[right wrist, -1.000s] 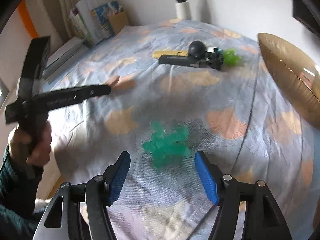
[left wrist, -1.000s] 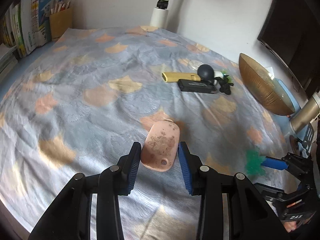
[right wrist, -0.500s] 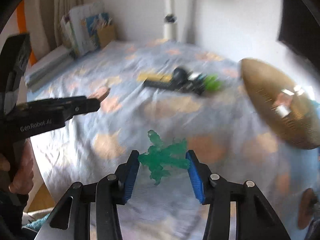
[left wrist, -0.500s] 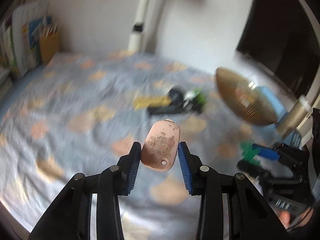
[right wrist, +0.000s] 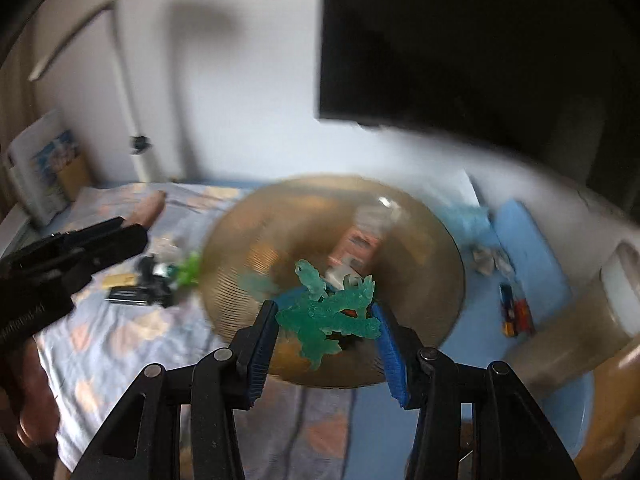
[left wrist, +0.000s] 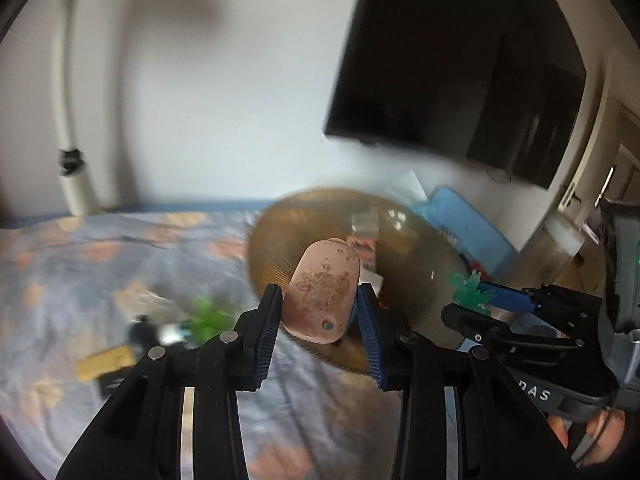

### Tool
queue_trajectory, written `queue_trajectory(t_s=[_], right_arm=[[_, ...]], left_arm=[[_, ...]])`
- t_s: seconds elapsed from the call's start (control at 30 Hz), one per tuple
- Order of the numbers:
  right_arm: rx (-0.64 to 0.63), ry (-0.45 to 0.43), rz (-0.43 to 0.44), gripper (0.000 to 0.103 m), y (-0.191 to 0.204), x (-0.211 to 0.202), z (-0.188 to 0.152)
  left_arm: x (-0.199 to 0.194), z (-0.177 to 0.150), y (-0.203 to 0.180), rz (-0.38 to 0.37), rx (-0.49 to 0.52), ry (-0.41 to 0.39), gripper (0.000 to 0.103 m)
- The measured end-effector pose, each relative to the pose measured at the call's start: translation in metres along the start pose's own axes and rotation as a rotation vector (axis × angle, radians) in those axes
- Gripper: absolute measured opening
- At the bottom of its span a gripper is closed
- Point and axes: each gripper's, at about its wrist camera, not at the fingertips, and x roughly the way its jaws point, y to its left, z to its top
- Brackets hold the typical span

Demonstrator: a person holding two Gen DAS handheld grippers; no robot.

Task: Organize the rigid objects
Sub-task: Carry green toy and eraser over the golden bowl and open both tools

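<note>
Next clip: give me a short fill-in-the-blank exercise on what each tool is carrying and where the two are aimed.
1. The left tool is shut on a flat ____ tag with a small hole near one end.
2. The right tool grips a spiky toy coloured ____.
3. Both tools point toward a wide ____ bowl at the edge of the bed.
4. On the wall above the bowl hangs a dark ____.

Missing words: pink; green; golden; screen
</note>
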Motion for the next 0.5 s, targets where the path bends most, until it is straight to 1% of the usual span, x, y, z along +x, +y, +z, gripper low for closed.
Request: queue_trajectory(t_s=[0.1, 0.17, 0.2, 0.23, 0.27, 0.3, 0.33, 0.4, 0.43, 0.5], right_arm=[[0.044, 0.040, -0.009, 0.047, -0.013, 0.015, -0.002], [0.056, 0.049, -0.012, 0.047, -0.019, 0.019, -0.005], [0.059, 0.046, -0.005, 0.047, -0.019, 0.020, -0.005], [0.066, 0.037, 0.006, 0.049, -0.022, 0.020, -0.004], [0.075, 0.030, 0.004, 0.063, -0.024, 0.019, -0.004], [0.082, 0.020, -0.012, 0.070, -0.026, 0.018, -0.003], [0.088, -0.009, -0.043, 0.077, -0.027, 0.012, -0.003], [0.086, -0.052, -0.066, 0.077, -0.027, -0.002, 0.000], [0.083, -0.071, -0.054, 0.077, -0.026, -0.009, 0.001], [0.079, -0.108, -0.025, 0.077, -0.021, -0.024, 0.001]], left_arm=[[0.021, -0.006, -0.011, -0.002, 0.016, 0.056, 0.035], [0.027, -0.007, -0.017, -0.013, 0.006, 0.067, 0.036], [0.028, -0.007, -0.017, -0.018, 0.001, 0.061, 0.038], [0.027, -0.007, -0.016, -0.020, -0.004, 0.050, 0.044], [0.025, -0.006, -0.014, -0.020, -0.005, 0.042, 0.065], [0.020, -0.005, -0.009, -0.006, -0.013, 0.034, 0.077], [0.011, -0.003, -0.001, -0.001, -0.035, 0.008, 0.077], [-0.010, 0.001, 0.018, -0.017, -0.079, -0.031, 0.077], [-0.023, 0.002, 0.030, -0.014, -0.107, -0.052, 0.077], [-0.050, 0.002, 0.053, 0.015, -0.155, -0.093, 0.077]])
